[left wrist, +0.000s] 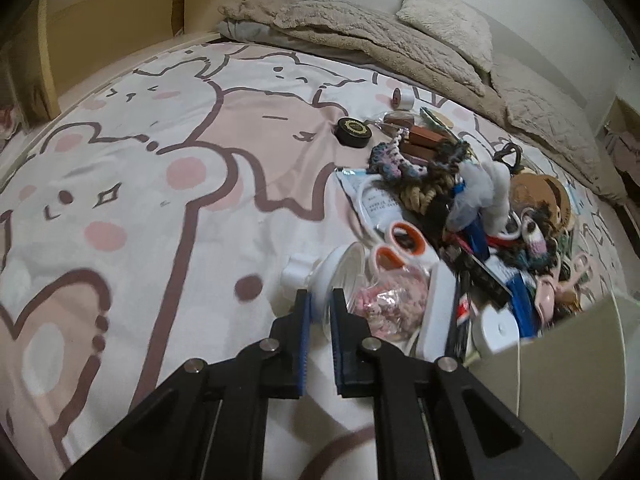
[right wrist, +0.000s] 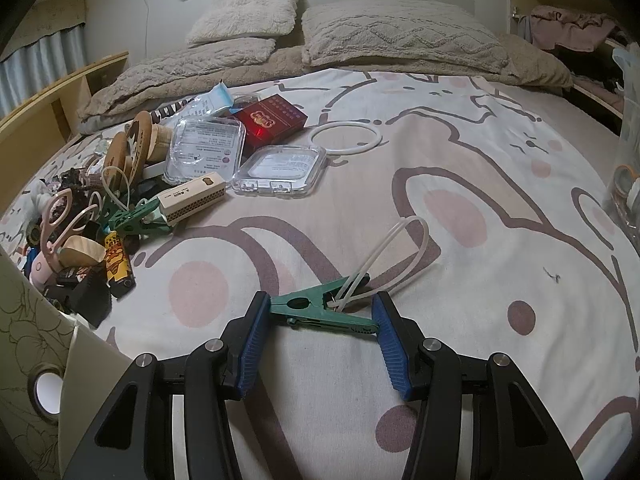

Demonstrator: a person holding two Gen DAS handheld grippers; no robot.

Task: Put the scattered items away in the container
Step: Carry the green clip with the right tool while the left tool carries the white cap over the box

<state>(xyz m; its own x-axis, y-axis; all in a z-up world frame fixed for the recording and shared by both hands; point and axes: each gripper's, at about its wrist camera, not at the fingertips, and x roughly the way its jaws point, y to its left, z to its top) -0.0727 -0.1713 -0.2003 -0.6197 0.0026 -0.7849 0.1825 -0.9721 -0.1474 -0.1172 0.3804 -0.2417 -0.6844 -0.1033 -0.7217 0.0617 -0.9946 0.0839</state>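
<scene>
My left gripper [left wrist: 322,304] is shut on the edge of a clear plastic pack [left wrist: 384,300] with a white cap; pink bits and orange rings show inside it. The same pack shows blurred at the right edge of the right wrist view [right wrist: 628,140]. My right gripper [right wrist: 320,314] is shut on a green clip [right wrist: 316,312] with a white cord loop [right wrist: 404,248], its pads pressing on the clip's two ends just above the bedsheet. The beige flower-print container [left wrist: 560,368] sits at lower right of the left wrist view and at lower left of the right wrist view [right wrist: 28,320].
A heap of small items [left wrist: 460,200] lies on the cartoon bedsheet beside the container: a black round tin [left wrist: 354,131], clear cases [right wrist: 208,152], a red box [right wrist: 268,120], a white ring [right wrist: 346,138], another green clip [right wrist: 136,220]. Pillows [right wrist: 400,36] and a blanket lie behind.
</scene>
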